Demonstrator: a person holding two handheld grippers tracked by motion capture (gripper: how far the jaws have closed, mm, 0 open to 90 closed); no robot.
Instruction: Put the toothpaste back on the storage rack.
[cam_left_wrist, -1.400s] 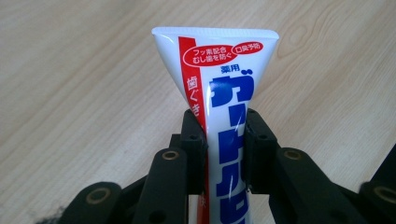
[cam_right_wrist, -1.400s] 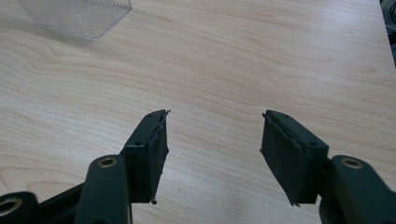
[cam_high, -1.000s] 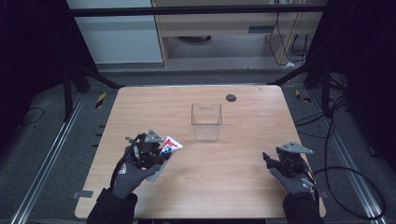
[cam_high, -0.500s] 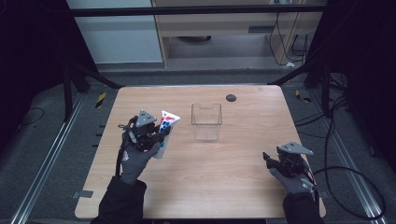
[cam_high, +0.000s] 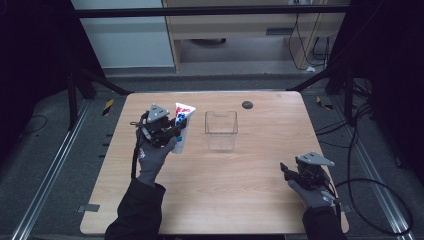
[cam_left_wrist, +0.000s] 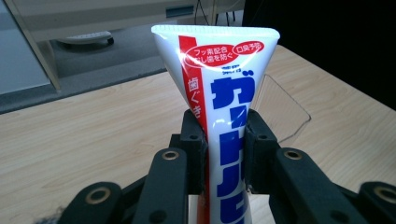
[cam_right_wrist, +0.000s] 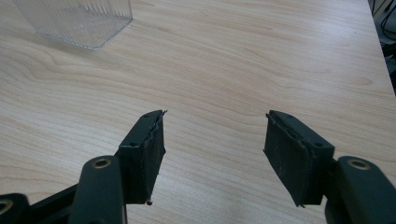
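A white toothpaste tube (cam_high: 181, 126) with red and blue print stands upright above the table's left half, flat crimped end up. My left gripper (cam_high: 172, 131) is shut on it, both jaws pressing the tube (cam_left_wrist: 224, 140) at mid-length in the left gripper view. A clear plastic box (cam_high: 221, 130) stands just right of the tube; its rim (cam_left_wrist: 285, 105) shows behind the tube. My right gripper (cam_high: 286, 172) rests low near the table's front right corner, open, and the right gripper view has bare wood between its jaws (cam_right_wrist: 212, 154).
The wooden table (cam_high: 250, 195) has a small dark round spot (cam_high: 247, 104) near its back edge. The clear box's corner (cam_right_wrist: 79, 23) sits far ahead of the right gripper. Cables lie on the floor to the right, metal rails to the left.
My left gripper has lifted the toothpaste tube and carried it away from the front edge toward the back, turning it upright beside the clear box. The right gripper has stayed put.
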